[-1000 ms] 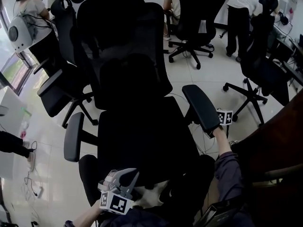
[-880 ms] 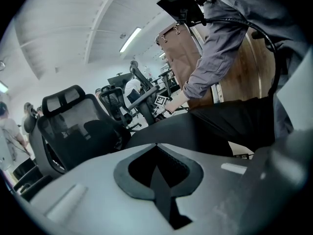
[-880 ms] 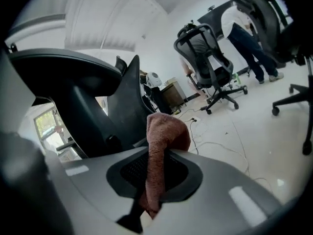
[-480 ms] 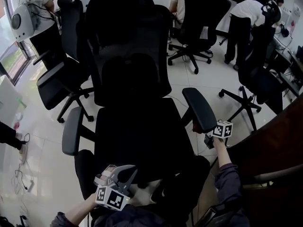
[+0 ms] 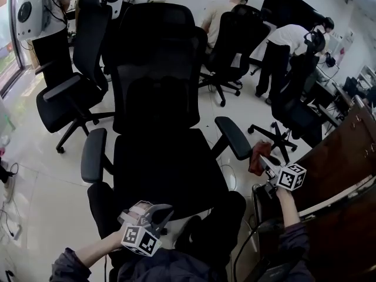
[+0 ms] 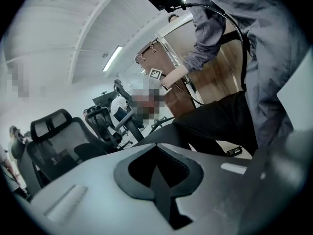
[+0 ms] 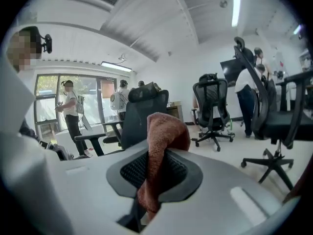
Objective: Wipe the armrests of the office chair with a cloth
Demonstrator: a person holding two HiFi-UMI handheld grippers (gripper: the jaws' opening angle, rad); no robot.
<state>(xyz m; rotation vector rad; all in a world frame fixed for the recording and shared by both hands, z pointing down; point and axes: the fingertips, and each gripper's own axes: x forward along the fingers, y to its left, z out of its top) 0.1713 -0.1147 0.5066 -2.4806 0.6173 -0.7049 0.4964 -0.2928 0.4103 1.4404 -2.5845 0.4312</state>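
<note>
**Cloth clamped in the right hand-held gripper, just off the armrest**

Grip on my right side is firm. The right hand-held gripper (image 5: 267, 164) is closed on a reddish-brown cloth (image 5: 257, 157). In the right gripper view the cloth bunches up above the jaws, and one fold runs down between them, pinched tight. From the head view, the cloth hangs just beside the front end of the armrest (image 5: 233, 137) on my right, a little lower and to the outside of it. I cannot tell whether the fabric touches the pad.

The left hand-held gripper (image 5: 160, 216) sits low, close to my body, just in front of the seat's front edge. Its own view shows the jaws brought together with nothing between them. That view looks up across the room towards my right sleeve.

The office chair (image 5: 167, 157) is black and faces me, with its mesh back upright and a headrest on top. The other armrest (image 5: 93, 155), on my left, is well apart from the cloth.

A brown wooden cabinet (image 5: 346, 163) stands close on my right, just past the right hand-held gripper. More black chairs (image 5: 64, 98) are scattered over the pale tiled floor (image 5: 47, 187). A few people (image 5: 282, 46) stand at the far end of the room.
</note>
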